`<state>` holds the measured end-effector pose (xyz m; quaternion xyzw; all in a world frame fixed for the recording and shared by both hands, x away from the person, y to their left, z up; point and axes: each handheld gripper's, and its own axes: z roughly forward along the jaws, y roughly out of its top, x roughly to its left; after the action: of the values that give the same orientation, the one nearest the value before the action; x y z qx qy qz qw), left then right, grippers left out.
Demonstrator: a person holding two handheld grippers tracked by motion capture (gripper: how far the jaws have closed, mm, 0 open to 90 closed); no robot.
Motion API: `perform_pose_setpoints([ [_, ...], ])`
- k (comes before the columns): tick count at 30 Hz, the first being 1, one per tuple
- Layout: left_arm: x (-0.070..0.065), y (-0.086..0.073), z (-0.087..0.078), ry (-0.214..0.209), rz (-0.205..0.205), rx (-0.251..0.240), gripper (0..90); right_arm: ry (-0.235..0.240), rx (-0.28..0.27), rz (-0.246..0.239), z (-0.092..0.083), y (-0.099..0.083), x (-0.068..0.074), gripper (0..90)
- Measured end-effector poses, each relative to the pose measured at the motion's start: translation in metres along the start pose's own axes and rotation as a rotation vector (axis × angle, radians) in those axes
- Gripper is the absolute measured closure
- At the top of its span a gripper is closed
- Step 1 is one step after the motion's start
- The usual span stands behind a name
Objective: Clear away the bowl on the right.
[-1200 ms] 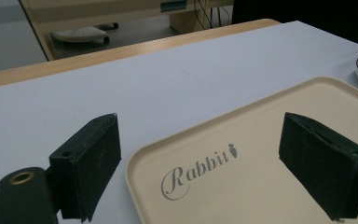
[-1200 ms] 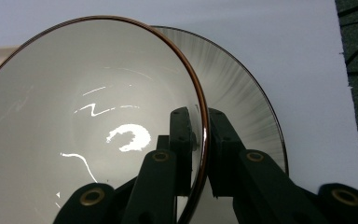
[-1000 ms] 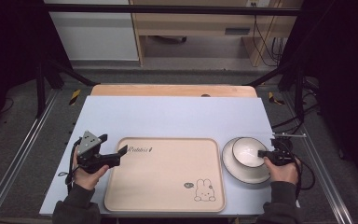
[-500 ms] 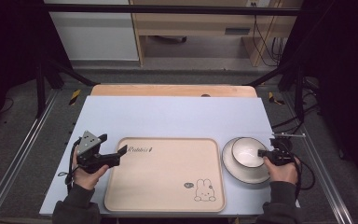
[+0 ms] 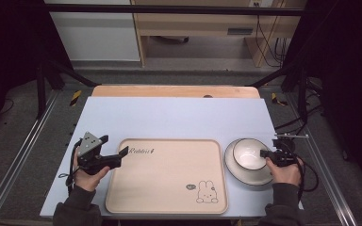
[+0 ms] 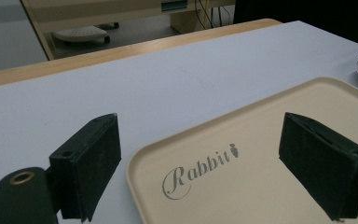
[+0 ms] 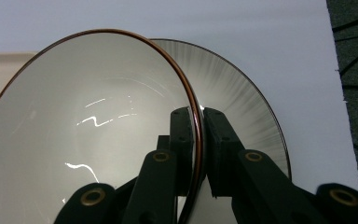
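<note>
Your right gripper [image 5: 265, 154] has its fingers [image 7: 182, 135] pinched tight on the rim of the white bowl [image 5: 248, 154]: in the right gripper view one finger sits inside the brown-edged rim and the other just outside it, with the thin wall of the bowl clamped between them. The bowl sits in a plate [image 5: 259, 176] with a dark rim, and the plate's ribbed inner surface shows just beyond the outer finger. Past the plate's edge lies the pale surface of the desk [image 5: 179, 117].

Your left gripper [image 5: 118, 153] holds its fingers [image 6: 89, 161] wide apart with nothing clamped. In the left gripper view, the near corner of the beige tray [image 5: 167, 174] lies between them, the word "Rabbit" [image 6: 198, 168] printed on it midway between the two pads. One finger hangs over the bare desk just outside the tray's edge, the other over the tray's flat surface. Whether either pad touches the tray is not clear.

In the high view the tray lies between your two hands, the plate and bowl just beside its right edge, and a small rabbit drawing [image 5: 206, 193] marks the tray's corner nearest your right hand.
</note>
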<state>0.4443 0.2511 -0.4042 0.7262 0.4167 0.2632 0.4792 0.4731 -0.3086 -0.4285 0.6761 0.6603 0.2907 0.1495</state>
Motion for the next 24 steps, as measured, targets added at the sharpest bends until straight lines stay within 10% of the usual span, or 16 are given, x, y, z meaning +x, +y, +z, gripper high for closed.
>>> perform_pose_setpoints([
  [24,0.0002,-0.0001,0.0,-0.001,-0.003,0.0,12.5,-0.04,-0.004,-0.05,-0.0064,0.0014,0.0084,82.0],
])
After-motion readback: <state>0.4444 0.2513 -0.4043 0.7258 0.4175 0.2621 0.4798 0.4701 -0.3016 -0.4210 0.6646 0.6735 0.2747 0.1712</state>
